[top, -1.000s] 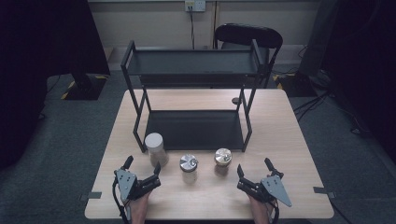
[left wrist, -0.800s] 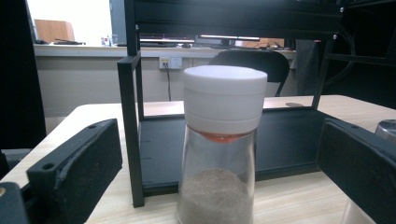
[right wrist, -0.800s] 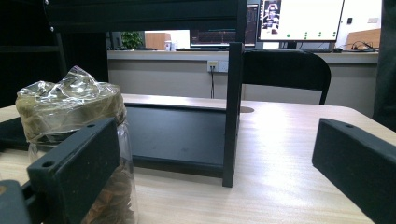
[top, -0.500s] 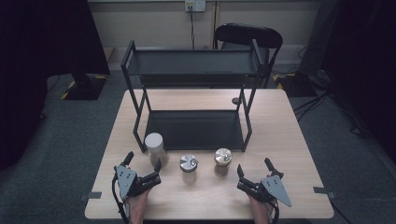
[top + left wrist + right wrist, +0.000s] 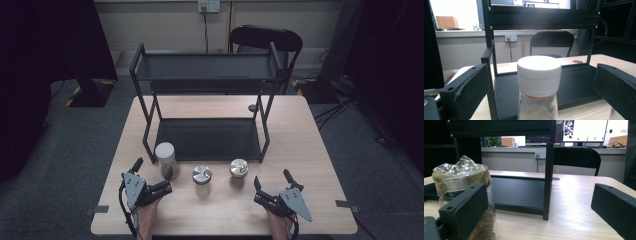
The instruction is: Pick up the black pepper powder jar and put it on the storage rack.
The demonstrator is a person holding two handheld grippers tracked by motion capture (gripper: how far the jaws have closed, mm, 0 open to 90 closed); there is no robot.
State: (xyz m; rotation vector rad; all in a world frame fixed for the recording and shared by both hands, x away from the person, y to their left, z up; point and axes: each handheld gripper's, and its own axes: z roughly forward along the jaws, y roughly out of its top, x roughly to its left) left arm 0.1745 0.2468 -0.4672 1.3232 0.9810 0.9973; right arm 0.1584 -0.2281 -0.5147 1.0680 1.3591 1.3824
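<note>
Right now the left gripper [image 5: 151, 172] has its jaws spread wide with nothing between them, and the white-capped jar [image 5: 539, 85] stands upright dead ahead at twelve o'clock, its long axis vertical, just in front of the rack [image 5: 210, 140]. Farther off, the right gripper [image 5: 272, 182] also gapes empty.

Left gripper [image 5: 153, 175]: black body, grey three-cornered plate on top with small dark screws, black cable looping off its rear by the desk's near edge.
Right gripper [image 5: 273, 183]: black body, the same grey three-cornered plate, dark cable at the rear.
Jaws: two flat black blocks on each gripper, matte and square-edged; a small round hole near the tip of one.
Forearms: bare at the desk's near edge, no sleeve in view.
</note>
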